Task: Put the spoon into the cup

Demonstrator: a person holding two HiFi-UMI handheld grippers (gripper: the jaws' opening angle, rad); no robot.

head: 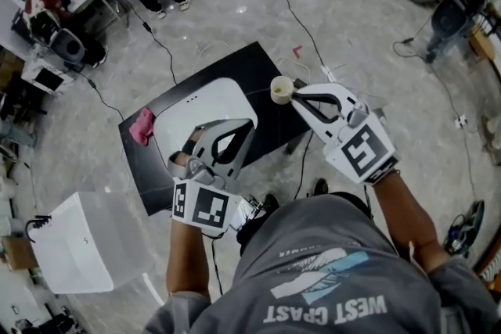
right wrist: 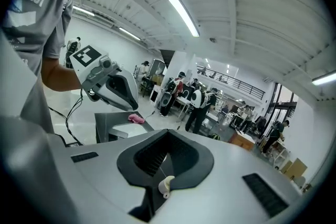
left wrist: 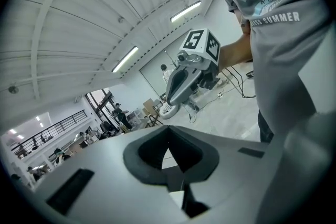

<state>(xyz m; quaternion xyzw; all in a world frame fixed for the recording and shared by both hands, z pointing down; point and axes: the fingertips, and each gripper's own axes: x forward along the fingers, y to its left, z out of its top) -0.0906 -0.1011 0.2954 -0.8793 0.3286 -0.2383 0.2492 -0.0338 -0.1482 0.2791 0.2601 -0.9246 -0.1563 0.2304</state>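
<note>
A small cream cup [head: 279, 89] stands at the far right edge of the black table [head: 258, 62]. My right gripper [head: 295, 96] has its tips at the cup's rim. In the right gripper view, its jaws [right wrist: 168, 132] are shut on a small cream spoon [right wrist: 166, 185], of which only a short end shows between them. The head view hides the spoon behind the gripper. My left gripper [head: 249, 123] hovers over the white tray [head: 188, 113], jaws shut with nothing held; in its own view the tips [left wrist: 168, 128] point toward the right gripper [left wrist: 184, 78].
A pink cloth [head: 142, 125] lies on the table's left part beside the tray. A white box [head: 82, 242] stands on the floor at the left. Cables run across the floor behind and to the right of the table.
</note>
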